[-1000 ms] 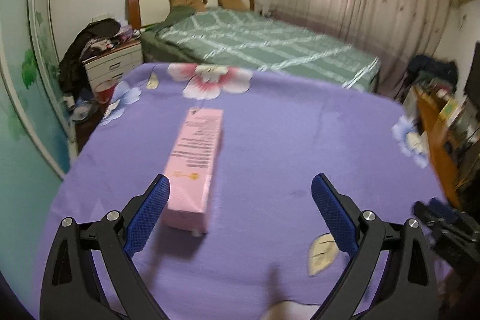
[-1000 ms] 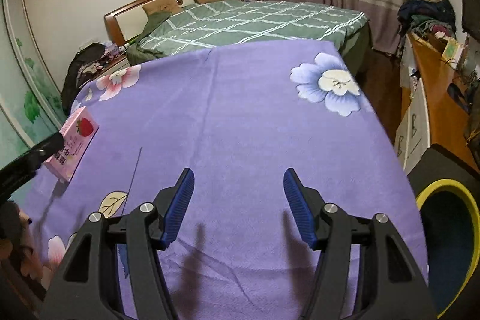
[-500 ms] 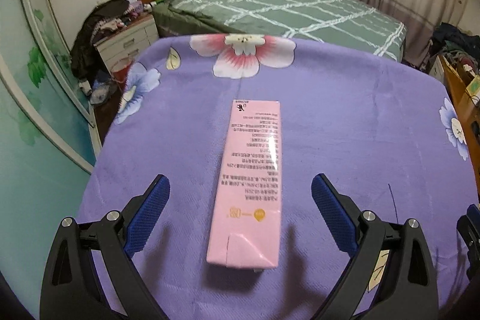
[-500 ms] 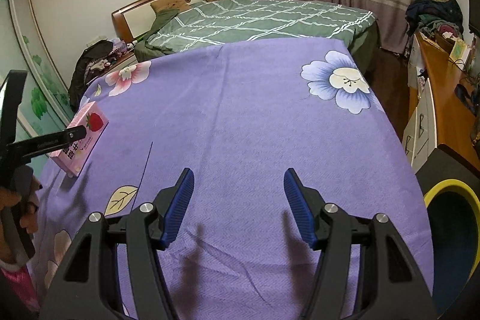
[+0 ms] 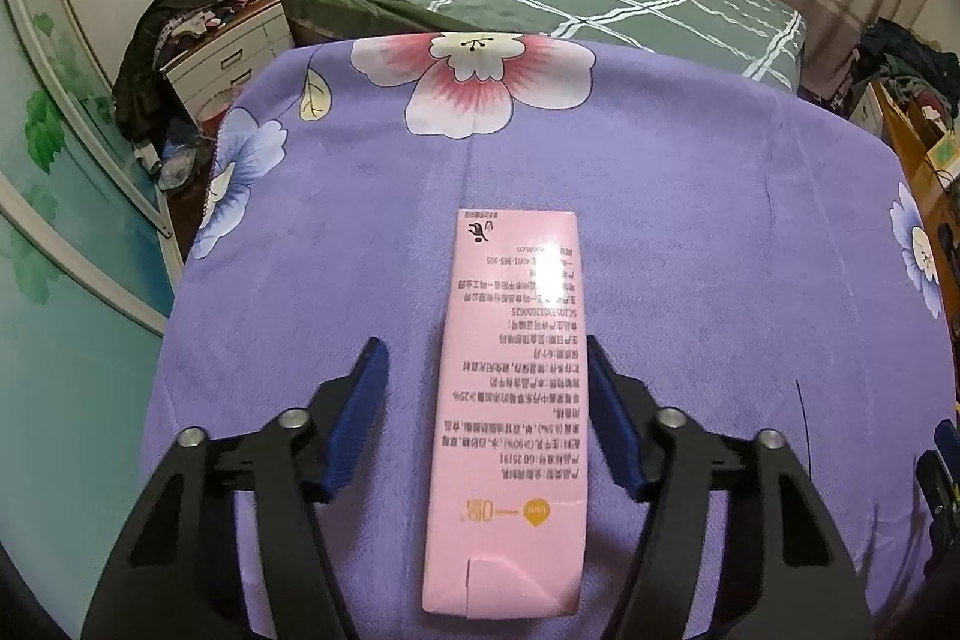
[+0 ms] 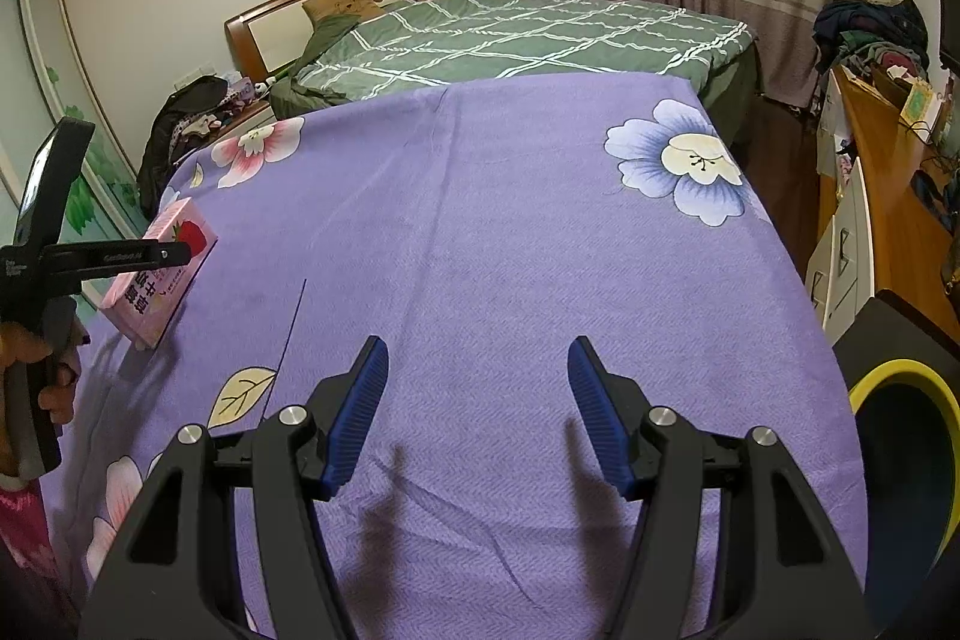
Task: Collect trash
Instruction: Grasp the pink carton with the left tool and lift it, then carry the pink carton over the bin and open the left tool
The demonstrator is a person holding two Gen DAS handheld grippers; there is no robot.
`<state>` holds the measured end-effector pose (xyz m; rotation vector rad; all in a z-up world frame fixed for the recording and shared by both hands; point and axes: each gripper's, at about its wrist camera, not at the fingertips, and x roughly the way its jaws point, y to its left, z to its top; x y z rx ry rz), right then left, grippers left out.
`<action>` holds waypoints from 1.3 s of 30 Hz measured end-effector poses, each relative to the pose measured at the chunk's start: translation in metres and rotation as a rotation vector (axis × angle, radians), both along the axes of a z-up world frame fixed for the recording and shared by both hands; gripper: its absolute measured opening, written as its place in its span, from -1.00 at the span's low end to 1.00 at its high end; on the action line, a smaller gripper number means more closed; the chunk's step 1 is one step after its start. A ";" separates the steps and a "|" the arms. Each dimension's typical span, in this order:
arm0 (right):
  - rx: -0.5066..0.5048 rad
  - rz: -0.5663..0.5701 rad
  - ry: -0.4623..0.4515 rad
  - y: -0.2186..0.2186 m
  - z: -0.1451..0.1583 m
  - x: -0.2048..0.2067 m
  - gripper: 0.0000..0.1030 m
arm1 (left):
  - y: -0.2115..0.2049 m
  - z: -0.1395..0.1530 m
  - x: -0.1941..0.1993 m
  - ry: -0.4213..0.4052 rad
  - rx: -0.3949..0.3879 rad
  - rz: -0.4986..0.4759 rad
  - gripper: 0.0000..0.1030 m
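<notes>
Left gripper (image 5: pixel 483 394) advanced, jaws narrowed: now straddling pink milk carton (image 5: pixel 510 400) lying on purple tablecloth (image 5: pixel 690 232), seemingly not yet touching. Grasp imminent. Right gripper (image 6: pixel 474 400) spread, idle; yellow-rimmed bin (image 6: pixel 900 376) nearby.

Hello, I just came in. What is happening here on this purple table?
A person holds a gripper in each hand and is collecting trash. The left gripper is open, with its fingers on both sides of a pink carton lying on the purple flowered cloth; the pads do not seem to press it yet. The right gripper is open and holds nothing, above bare cloth. A yellow-rimmed bin stands at the right.
</notes>
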<state>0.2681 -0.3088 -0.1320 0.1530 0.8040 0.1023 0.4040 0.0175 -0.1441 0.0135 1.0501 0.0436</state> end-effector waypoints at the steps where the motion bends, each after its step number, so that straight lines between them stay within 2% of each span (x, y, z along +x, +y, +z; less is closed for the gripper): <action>1: 0.000 0.000 0.000 0.000 0.000 0.000 0.15 | 0.000 0.000 0.000 0.003 -0.003 -0.003 0.02; 4: 0.000 -0.001 -0.001 0.000 0.000 0.000 0.15 | -0.001 0.001 -0.002 0.001 -0.011 -0.015 -0.24; 12: 0.001 -0.003 -0.002 -0.001 0.000 0.000 0.15 | -0.015 0.023 -0.020 -0.054 -0.009 -0.058 -0.25; 22: -0.046 -0.061 -0.046 -0.015 0.014 -0.014 0.15 | -0.069 0.054 -0.052 -0.114 -0.040 -0.176 -0.25; 29: -0.068 -0.125 -0.063 -0.050 0.021 -0.054 0.15 | -0.132 0.066 -0.071 -0.137 -0.067 -0.299 -0.25; 39: -0.060 -0.308 -0.069 -0.139 0.024 -0.127 0.15 | -0.253 0.066 -0.109 -0.120 -0.121 -0.525 -0.25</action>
